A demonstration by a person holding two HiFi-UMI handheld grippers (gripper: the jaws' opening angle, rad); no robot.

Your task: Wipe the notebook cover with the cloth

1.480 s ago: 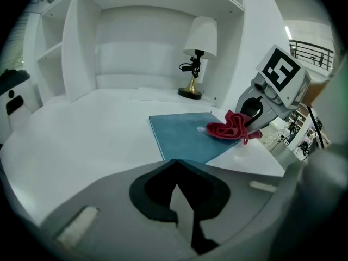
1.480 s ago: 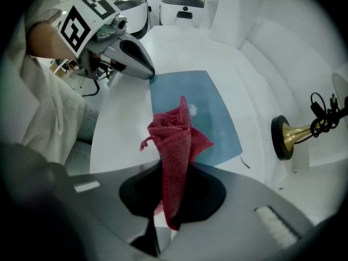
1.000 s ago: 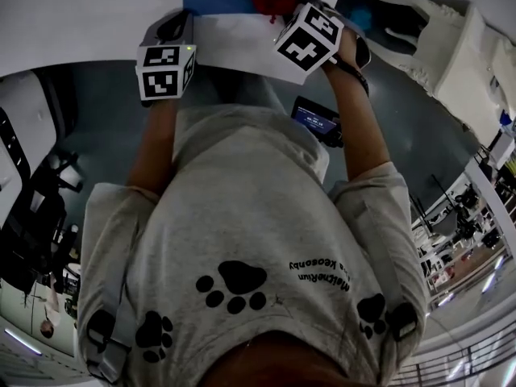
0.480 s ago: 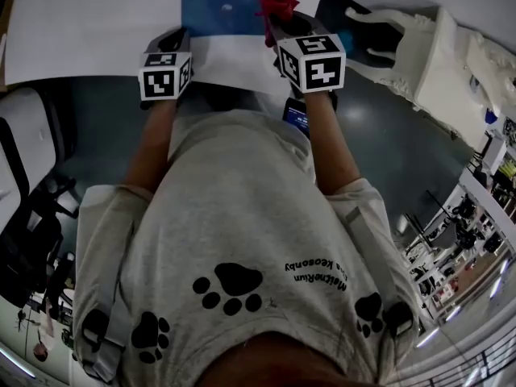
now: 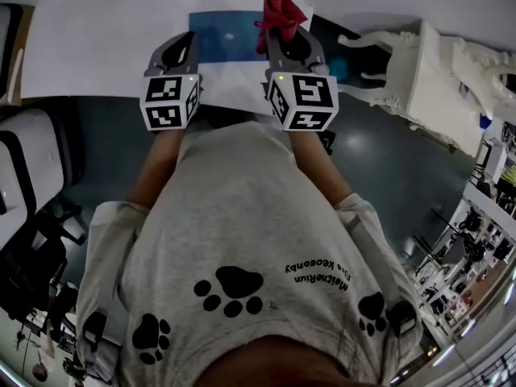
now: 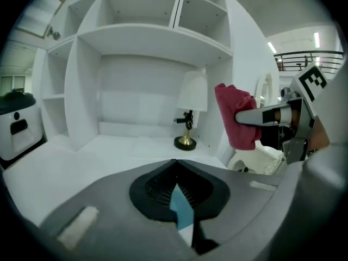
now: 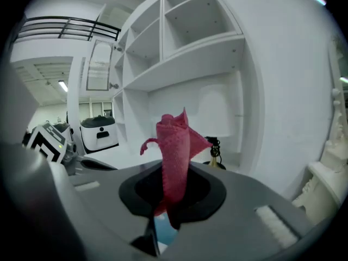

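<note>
The right tongs [image 7: 173, 185] are clenched on the red cloth [image 7: 175, 140], which is held upright in the air and appears clear of the cover. The left tongs [image 6: 175, 165] are pressed together with nothing gripped. Just ahead of both, the blue notebook [image 5: 222, 35] is seen lying flat on the white surface [image 5: 97, 47]. No contact between cloth and cover is shown. The cloth is therefore judged to be in hand, and the wiping itself is judged to be left to do.
</note>
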